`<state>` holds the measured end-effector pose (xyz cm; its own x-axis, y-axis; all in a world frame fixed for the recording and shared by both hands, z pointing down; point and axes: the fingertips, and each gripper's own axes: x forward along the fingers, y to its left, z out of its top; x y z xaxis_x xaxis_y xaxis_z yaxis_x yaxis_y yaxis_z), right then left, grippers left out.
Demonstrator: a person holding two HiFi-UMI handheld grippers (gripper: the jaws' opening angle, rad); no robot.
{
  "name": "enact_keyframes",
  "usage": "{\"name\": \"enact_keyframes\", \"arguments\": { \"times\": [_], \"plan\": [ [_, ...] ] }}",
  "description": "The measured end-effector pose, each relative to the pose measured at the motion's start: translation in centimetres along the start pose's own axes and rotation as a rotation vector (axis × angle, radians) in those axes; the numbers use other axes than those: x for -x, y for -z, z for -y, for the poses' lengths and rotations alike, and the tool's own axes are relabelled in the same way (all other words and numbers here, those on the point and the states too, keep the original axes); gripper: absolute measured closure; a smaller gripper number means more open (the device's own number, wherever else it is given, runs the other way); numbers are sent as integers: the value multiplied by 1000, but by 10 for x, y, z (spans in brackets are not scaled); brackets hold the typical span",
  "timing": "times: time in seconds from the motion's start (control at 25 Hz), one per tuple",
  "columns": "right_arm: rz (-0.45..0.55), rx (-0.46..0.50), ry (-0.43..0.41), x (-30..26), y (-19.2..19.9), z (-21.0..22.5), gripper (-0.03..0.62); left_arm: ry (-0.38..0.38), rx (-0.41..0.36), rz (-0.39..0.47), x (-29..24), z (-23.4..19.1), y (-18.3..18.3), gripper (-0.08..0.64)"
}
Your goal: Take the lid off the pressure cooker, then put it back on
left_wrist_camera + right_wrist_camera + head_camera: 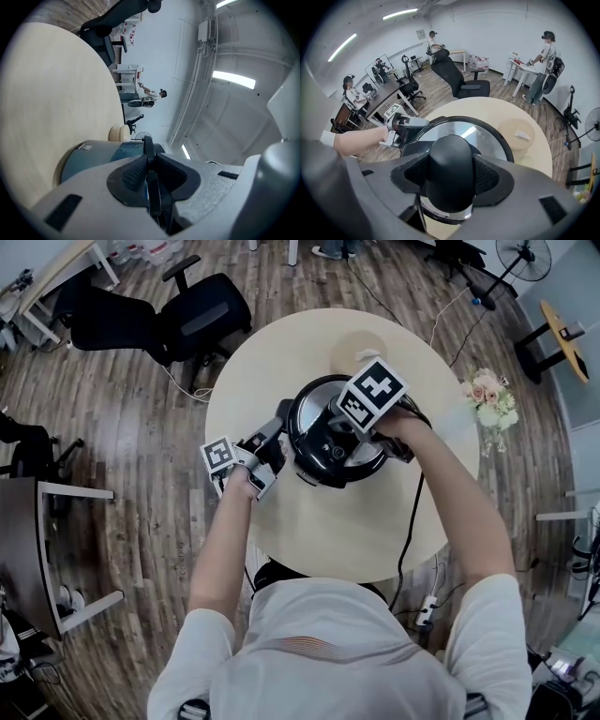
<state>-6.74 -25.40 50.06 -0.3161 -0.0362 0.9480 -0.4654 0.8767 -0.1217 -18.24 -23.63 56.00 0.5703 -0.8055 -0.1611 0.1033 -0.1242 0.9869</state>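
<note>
The black pressure cooker [323, 451] stands on the round beige table [319, 531], and its lid [487, 138], shiny with a black rim, is on it. My right gripper [451, 180] points steeply down over the lid and is shut on the lid's black knob [450, 159]; its marker cube [372, 395] hides the knob in the head view. My left gripper [149, 168] lies level at the cooker's left side, with its pads pressed on the thin black side handle [148, 147]. The cooker's grey-blue body [101, 157] fills the space behind that handle.
A round woven mat [518, 133] lies on the table behind the cooker. A black power cord [412, 521] runs off the near table edge. A vase of flowers [489, 401] stands at the right, office chairs [178, 320] beyond the table, people at desks further back.
</note>
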Motion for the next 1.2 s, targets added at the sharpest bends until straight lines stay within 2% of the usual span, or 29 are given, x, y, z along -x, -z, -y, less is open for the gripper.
{"name": "enact_keyframes", "arguments": {
  "times": [0.44, 0.68, 0.84, 0.92, 1.2],
  "plan": [
    [-29, 96, -36, 0, 1, -2, 311, 11, 6, 2, 0, 0, 0, 497],
    [-84, 268, -80, -3, 4, -9, 311, 1, -7, -18, 1, -2, 0, 497],
    [-94, 463, -153, 0, 7, -15, 311, 2, -14, -20, 1, 1, 1, 494],
    [-83, 516, -179, 1, 8, -16, 310, -1, -16, -25, 1, 1, 2, 494],
    [-72, 507, -181, -1, 6, -15, 310, 4, -9, -27, 1, 0, 1, 494]
  ]
}}
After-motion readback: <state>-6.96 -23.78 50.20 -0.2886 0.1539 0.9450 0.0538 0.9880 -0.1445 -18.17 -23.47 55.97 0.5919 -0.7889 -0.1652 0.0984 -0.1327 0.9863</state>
